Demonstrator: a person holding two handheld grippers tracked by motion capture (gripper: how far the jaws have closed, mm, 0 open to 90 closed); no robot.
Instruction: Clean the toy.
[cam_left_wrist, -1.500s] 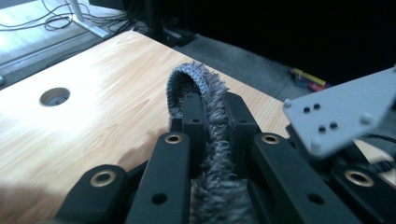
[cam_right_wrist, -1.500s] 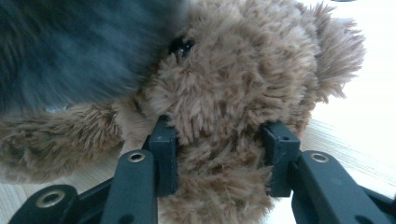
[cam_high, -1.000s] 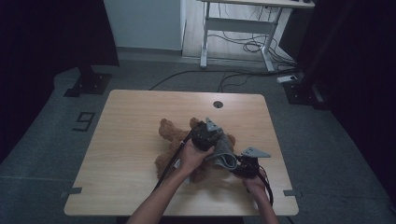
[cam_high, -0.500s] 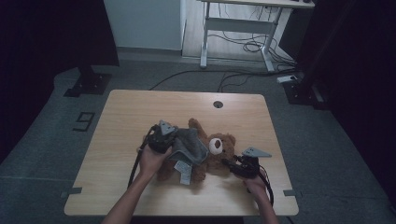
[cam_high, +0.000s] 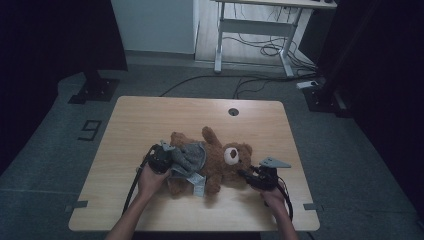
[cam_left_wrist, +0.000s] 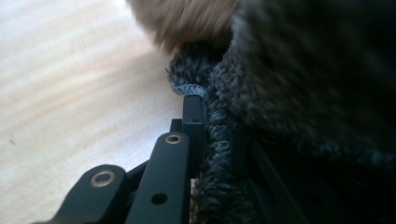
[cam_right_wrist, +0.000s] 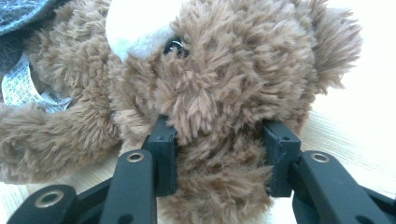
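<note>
At the lower middle of the high view, a brown teddy bear (cam_high: 220, 162) lies on its back on the pale wooden table (cam_high: 150, 120). Left of centre, the left tool (cam_high: 161, 158) is clamped on the hem of the grey garment (cam_high: 190, 157), probably to pull it along the body. Right of centre, the right tool (cam_high: 255, 178) grips the bear's head, likely anchoring it. Behind lie grey floor, cables and a desk frame (cam_high: 255, 30).
</note>
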